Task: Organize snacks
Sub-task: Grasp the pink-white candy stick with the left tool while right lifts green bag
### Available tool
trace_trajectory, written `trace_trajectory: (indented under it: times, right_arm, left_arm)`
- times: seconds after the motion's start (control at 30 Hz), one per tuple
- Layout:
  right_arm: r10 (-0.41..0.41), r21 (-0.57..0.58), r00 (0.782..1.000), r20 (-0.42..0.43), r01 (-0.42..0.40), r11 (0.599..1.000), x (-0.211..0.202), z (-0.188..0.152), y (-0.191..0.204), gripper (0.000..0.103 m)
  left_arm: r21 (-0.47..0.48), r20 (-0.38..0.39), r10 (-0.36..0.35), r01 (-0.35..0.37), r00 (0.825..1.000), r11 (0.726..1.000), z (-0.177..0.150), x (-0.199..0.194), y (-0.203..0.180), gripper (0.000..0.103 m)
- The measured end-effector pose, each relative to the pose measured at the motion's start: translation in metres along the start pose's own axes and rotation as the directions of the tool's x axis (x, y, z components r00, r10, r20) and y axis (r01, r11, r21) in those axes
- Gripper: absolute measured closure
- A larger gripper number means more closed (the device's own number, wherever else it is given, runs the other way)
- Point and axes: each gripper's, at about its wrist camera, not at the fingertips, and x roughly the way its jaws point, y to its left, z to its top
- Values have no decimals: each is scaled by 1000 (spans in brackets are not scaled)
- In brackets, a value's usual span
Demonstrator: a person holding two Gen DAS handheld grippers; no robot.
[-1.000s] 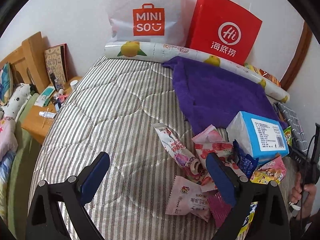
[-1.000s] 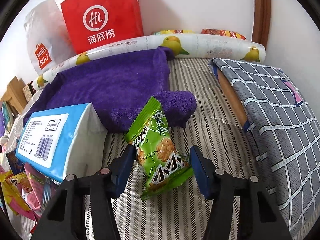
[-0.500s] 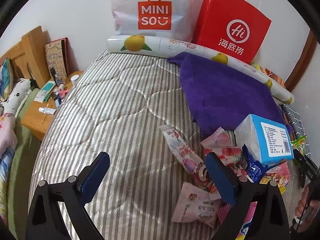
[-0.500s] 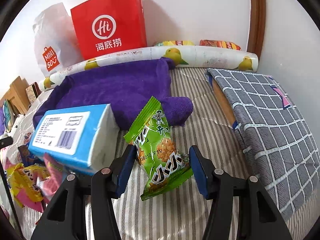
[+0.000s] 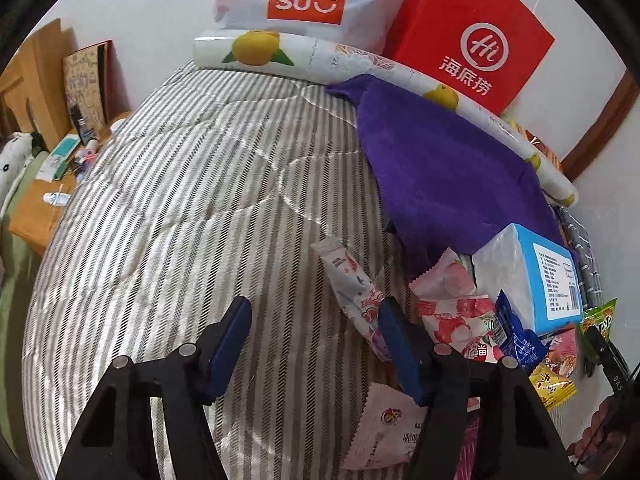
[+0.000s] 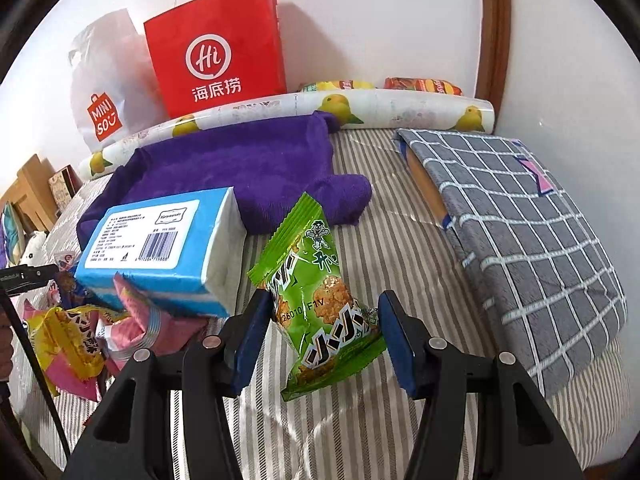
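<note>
The striped bed point(image 6: 400, 248) lies under both claws and fills most of each view. Far ahead of the right claw point(image 6: 322, 332), against the wall, stand a red paper bag point(image 6: 216, 48) and, to its left, a white MINISO bag point(image 6: 104, 92). In front of them a long roll with lemon print point(image 6: 360, 108) lies across the bed. A purple towel point(image 6: 248, 164) is spread ahead and to the left of the right claw, and a grey checked cloth point(image 6: 520, 220) lies to its right. Just left of this claw, a blue tissue pack point(image 6: 160, 248) rests on top of a pile of snack packets point(image 6: 80, 328).

The right claw is clamped on a green snack packet point(image 6: 316, 300); both blue pads touch the sides of the packet, which stands tilted between them with its top pointing away. Whether its lower end touches the bed is not clear.

The left claw point(image 5: 316, 344) has its fingers wide apart with nothing between them, only the bed. Its right finger point(image 5: 400, 352) lies over the edge of a long white and pink snack bar point(image 5: 352, 284). Further right of this claw there are a pink peach packet point(image 5: 448, 280) and a small blue packet point(image 5: 516, 332), and below the right finger a pale pink packet point(image 5: 384, 428).
</note>
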Motion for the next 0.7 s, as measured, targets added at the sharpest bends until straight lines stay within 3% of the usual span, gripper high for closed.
trace_trajectory:
  times: [0.2, 0.37, 0.57, 0.7]
  right_arm:
    - [-11, 1, 1000, -21, 11, 1000, -6, -10, 2, 48]
    - [-39, -10, 999, -20, 38, 999, -12, -11, 4, 48]
    - [-46, -17, 999, -27, 46, 999, -17, -16, 10, 48]
    - [-52, -28, 998, -22, 52, 998, -24, -19, 16, 48]
  left_arm:
    - [-10, -2, -48, 48, 999, 999, 5, 10, 0, 46]
    - [7, -18, -114, 114, 993, 993, 11, 16, -9, 61]
    - [26, -13, -107, 107, 994, 994, 12, 20, -13, 81]
    - [2, 11, -127, 127, 992, 992, 13, 7, -5, 85]
